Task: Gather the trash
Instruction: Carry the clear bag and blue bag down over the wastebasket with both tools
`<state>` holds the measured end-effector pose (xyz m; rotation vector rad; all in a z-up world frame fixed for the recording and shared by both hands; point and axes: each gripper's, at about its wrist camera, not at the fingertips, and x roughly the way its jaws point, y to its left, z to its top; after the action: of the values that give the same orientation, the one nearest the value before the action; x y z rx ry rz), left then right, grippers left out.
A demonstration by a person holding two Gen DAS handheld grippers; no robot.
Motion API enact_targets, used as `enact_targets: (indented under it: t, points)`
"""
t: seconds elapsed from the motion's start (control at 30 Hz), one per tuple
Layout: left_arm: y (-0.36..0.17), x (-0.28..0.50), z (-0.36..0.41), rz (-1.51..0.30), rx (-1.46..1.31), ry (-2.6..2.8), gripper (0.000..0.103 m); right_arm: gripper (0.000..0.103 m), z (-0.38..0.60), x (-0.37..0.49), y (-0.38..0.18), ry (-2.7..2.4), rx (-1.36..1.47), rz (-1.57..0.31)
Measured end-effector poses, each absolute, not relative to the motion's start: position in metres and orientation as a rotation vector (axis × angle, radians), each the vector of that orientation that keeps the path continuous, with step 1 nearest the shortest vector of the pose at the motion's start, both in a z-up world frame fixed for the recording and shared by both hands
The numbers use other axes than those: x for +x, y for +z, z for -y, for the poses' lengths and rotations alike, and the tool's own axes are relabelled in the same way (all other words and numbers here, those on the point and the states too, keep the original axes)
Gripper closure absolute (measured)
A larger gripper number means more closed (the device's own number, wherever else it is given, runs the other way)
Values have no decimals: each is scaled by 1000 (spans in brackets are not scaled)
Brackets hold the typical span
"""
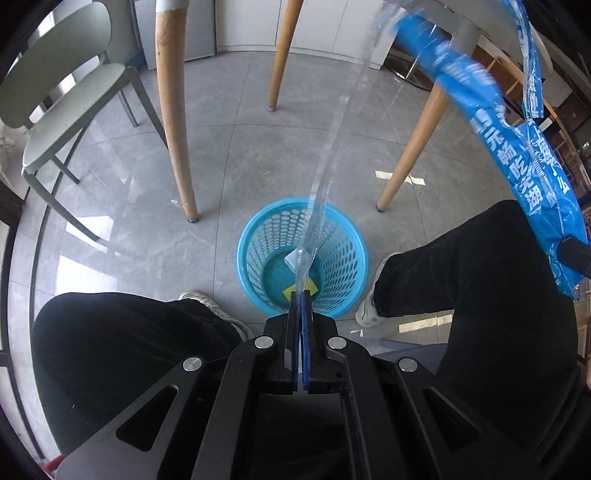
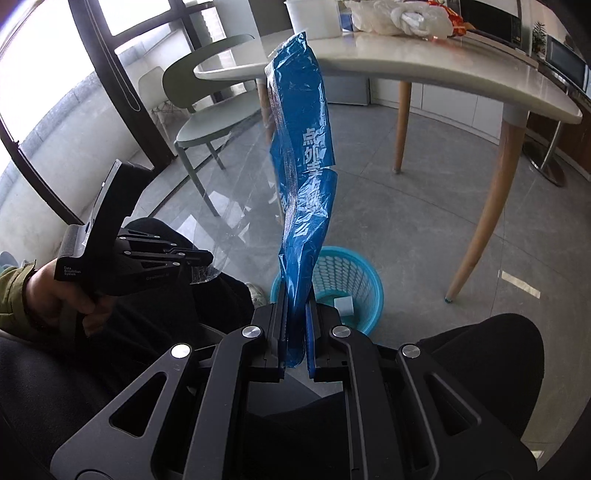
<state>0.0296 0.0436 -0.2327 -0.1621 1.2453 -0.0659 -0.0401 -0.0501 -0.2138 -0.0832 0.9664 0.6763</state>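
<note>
My left gripper [image 1: 302,295] is shut on the clear edge [image 1: 332,155] of a plastic bag, right above a blue mesh trash basket [image 1: 255,240] on the floor. My right gripper [image 2: 296,295] is shut on the blue printed part of the same bag [image 2: 301,147], which stands up from its jaws; this blue part also shows in the left wrist view [image 1: 509,147]. The left gripper shows in the right wrist view [image 2: 201,264], to the left, pinching clear film. The basket [image 2: 354,269] holds a white scrap [image 2: 344,305] and a yellow scrap [image 1: 288,292].
The person's black-trousered legs [image 1: 480,277] flank the basket. A white table [image 2: 406,70] on wooden legs [image 1: 173,122] carries white bags [image 2: 402,14] and a white container [image 2: 314,18]. A green chair [image 1: 62,85] stands at the left.
</note>
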Motion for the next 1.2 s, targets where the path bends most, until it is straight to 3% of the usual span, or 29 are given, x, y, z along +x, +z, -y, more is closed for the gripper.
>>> enact_targets:
  t: [0.7,1.2]
  points:
    - [-331,89,-34,-1521,-411,-69,103,96,13,37,-331,591,-25,-1340]
    - [-424,122,-32,-1767,-421,36,103,96,-19,94,-432,479,7,-1552]
